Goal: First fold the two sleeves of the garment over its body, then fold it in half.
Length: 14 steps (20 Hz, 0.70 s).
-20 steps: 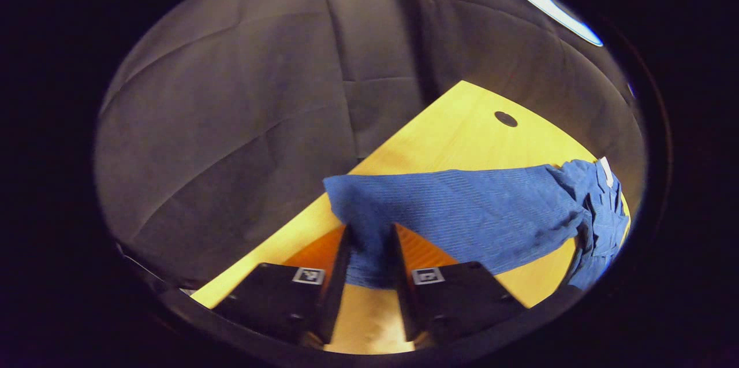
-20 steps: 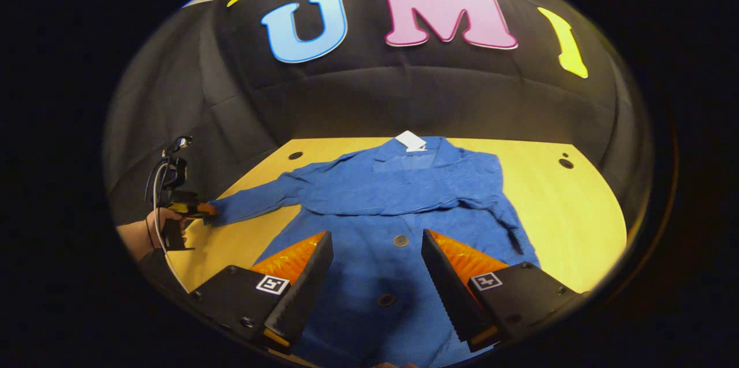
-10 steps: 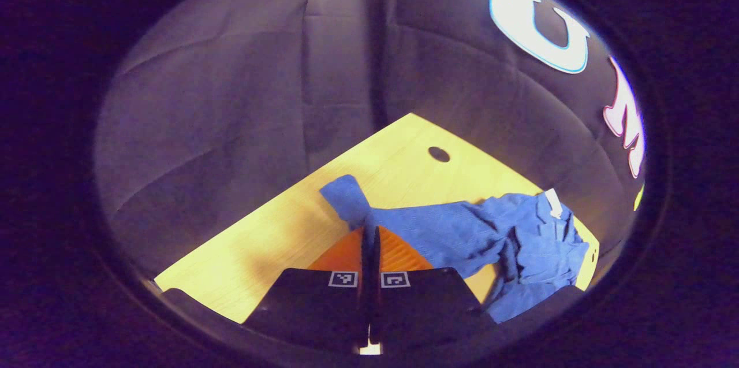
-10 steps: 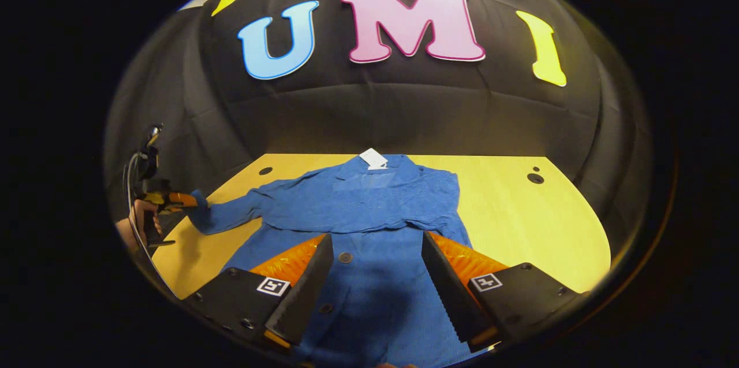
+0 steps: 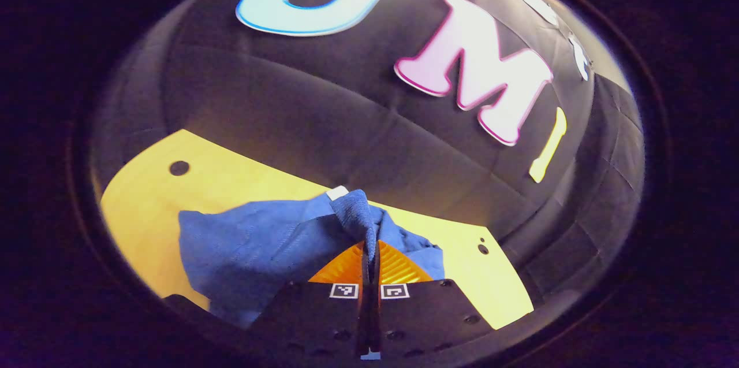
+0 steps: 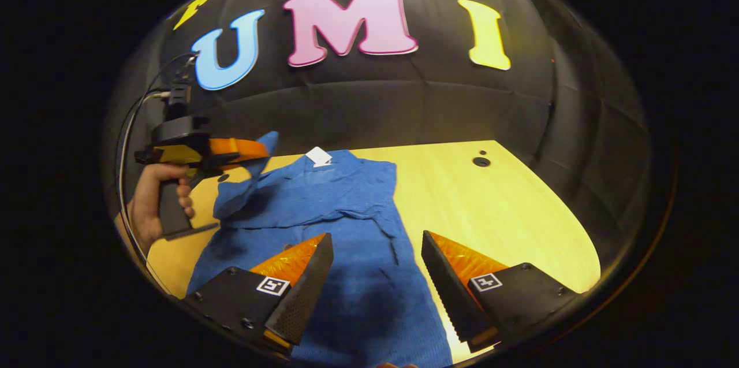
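Left gripper clenched on sleeve cuff, lifted above table; blue garment lies flat, collar toward far wall. Sleeve runs from grip down toward body, right of it. Right gripper hovers spread over hem, holding nothing.

A blue garment lies on a yellow table. The right gripper hovers over it, jaws apart. At left, a hand holds the left gripper, pinching a lifted sleeve.
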Available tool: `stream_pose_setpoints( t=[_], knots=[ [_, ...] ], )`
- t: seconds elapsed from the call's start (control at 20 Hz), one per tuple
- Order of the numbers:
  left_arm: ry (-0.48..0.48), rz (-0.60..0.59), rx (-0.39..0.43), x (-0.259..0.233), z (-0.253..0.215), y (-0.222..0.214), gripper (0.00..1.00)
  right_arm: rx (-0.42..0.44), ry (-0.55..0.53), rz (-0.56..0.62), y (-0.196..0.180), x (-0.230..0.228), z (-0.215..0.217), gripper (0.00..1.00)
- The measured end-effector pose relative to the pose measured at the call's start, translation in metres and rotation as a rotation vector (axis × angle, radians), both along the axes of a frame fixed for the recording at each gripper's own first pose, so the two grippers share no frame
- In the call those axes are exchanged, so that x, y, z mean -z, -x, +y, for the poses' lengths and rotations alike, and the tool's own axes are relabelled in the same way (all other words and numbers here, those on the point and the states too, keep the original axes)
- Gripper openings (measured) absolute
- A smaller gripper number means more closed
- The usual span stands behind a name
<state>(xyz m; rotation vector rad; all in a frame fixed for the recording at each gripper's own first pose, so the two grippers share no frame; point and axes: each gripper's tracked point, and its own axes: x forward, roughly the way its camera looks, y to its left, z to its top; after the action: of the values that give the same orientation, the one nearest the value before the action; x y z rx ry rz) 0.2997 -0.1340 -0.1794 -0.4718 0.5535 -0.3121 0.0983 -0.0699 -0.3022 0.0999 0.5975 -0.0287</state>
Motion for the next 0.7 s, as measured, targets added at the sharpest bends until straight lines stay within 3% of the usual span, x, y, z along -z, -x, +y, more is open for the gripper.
stream_pose_setpoints(
  t=[0.1, 0.15, 0.2, 0.45, 0.5, 0.7],
  knots=[
    [0.004, 0.099, 0.143, 0.021, -0.064, 0.016, 0.01, 0.047, -0.01, 0.01, 0.009, 0.003, -0.017, 0.98],
    [-0.007, 0.144, 0.195, 0.035, -0.088, 0.024, 0.1, 0.076, -0.004, 0.011, 0.014, 0.004, -0.027, 0.98],
    [-0.016, 0.153, 0.193, 0.037, -0.093, 0.026, 0.32, 0.094, 0.001, 0.009, 0.018, 0.004, -0.033, 0.98],
    [-0.007, 0.037, 0.176, 0.006, -0.047, 0.035, 0.55, 0.111, -0.01, 0.044, 0.046, 0.019, -0.03, 0.98],
    [-0.025, 0.018, 0.159, -0.001, -0.031, 0.046, 0.56, 0.104, -0.001, 0.058, 0.055, 0.024, -0.026, 0.98],
    [-0.138, 0.045, 0.134, 0.015, 0.061, 0.159, 0.55, 0.064, 0.009, 0.199, 0.101, 0.058, -0.011, 0.98]
  ],
)
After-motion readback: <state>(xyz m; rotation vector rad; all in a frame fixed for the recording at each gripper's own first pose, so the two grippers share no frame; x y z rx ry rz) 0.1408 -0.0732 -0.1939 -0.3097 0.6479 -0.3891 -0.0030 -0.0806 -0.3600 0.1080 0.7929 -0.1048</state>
